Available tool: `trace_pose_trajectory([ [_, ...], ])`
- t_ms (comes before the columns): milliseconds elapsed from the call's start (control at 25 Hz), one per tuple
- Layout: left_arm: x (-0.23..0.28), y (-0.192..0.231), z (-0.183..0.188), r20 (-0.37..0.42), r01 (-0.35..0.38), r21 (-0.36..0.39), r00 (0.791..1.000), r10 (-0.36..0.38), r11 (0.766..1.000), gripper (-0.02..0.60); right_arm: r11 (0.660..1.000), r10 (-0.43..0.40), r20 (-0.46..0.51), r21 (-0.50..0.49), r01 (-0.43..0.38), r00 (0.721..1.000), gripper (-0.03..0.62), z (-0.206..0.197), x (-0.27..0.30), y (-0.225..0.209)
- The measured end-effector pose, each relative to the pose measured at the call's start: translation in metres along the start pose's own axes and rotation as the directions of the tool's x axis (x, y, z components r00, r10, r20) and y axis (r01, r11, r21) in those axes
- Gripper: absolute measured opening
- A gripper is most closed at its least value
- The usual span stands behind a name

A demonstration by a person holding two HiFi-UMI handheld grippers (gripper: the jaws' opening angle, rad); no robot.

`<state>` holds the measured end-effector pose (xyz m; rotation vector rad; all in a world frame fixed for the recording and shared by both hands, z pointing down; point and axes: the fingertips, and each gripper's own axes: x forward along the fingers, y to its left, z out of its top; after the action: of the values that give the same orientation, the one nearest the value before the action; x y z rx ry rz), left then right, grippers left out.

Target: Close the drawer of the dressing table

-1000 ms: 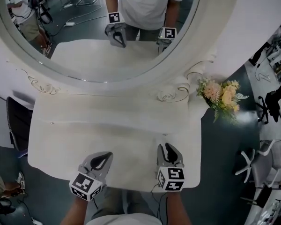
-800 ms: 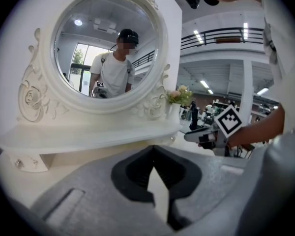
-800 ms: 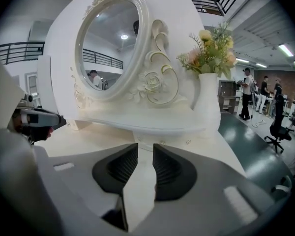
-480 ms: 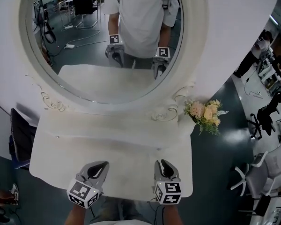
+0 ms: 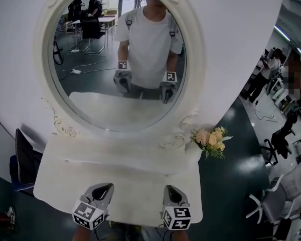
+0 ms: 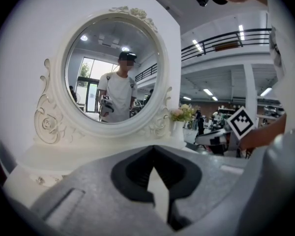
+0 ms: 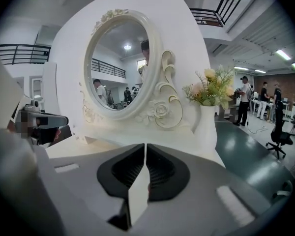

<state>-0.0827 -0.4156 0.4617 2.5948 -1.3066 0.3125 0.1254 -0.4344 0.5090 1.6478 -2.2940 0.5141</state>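
Dressing table (image 5: pixel 55 179) seen from above, both grippers at its near edge; the drawer front is out of sight in every view.
Head view has the left gripper (image 5: pixel 104 187) and right gripper (image 5: pixel 171 190) side by side over the front lip of the white top, apart from each other; the round mirror (image 5: pixel 90 102) throws both back, along with the person in a white shirt; left gripper view looks along jaws whose tips meet, nothing between them; right gripper view catches its jaws closing, down to a thin slit, nothing between them either; that view alone shows the white vase (image 7: pixel 205 127) under the flowers (image 5: pixel 210 140), at the table's right end beside the mirror frame; from above only the blooms show.
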Motion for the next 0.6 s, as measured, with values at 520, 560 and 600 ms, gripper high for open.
trace_pose_trajectory([
  [520,-0.021,0.017,0.034,0.056,-0.02,0.038,0.998,0.018,0.999,-0.002,1.0,-0.007,0.056,-0.019,0.008,0.998,0.003,0.035,-0.02,0.009],
  [560,-0.022,0.019,0.036,0.06,-0.02,0.042,0.998,0.017,0.999,-0.002,1.0,-0.005,0.059,-0.019,0.006,0.998,0.003,0.037,-0.02,0.012],
  [600,-0.024,0.02,0.038,0.063,-0.02,0.045,0.998,0.017,0.999,-0.002,1.0,-0.003,0.062,-0.018,0.004,0.998,0.003,0.038,-0.021,0.014],
])
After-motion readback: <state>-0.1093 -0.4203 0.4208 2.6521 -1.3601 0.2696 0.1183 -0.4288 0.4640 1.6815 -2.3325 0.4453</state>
